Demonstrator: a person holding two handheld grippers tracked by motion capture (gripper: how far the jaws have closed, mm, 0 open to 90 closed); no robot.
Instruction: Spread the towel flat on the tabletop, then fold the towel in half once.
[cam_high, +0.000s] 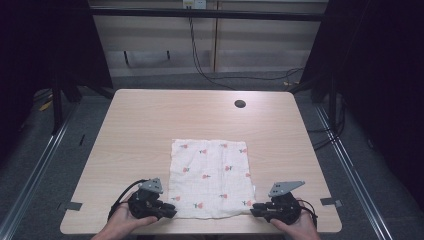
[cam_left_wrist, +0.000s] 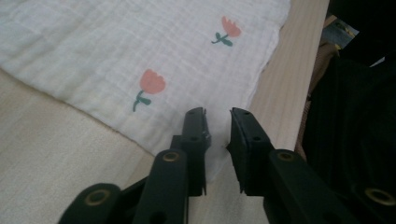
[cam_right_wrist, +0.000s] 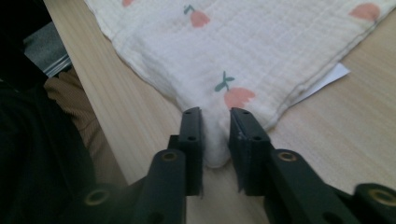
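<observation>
A white muslin cloth (cam_high: 210, 177) printed with small red tulips lies flat on the wooden table (cam_high: 150, 115), close to its near edge. My left gripper (cam_high: 172, 212) rests at the cloth's near left corner, held by a hand. In the left gripper view the jaws (cam_left_wrist: 218, 116) stand apart with the corner of the cloth (cam_left_wrist: 93, 46) lying loose in the gap. My right gripper (cam_high: 254, 210) sits at the near right corner. Its jaws (cam_right_wrist: 216, 114) are also apart, and the cloth (cam_right_wrist: 261, 42) tip lies between them without being pinched.
A small white label (cam_right_wrist: 334, 77) sticks out from under the cloth's right edge. A round cable hole (cam_high: 240, 104) sits near the table's far edge. The table's near edge runs just behind both grippers, with dark clothing below it. Metal rails flank the table on the floor.
</observation>
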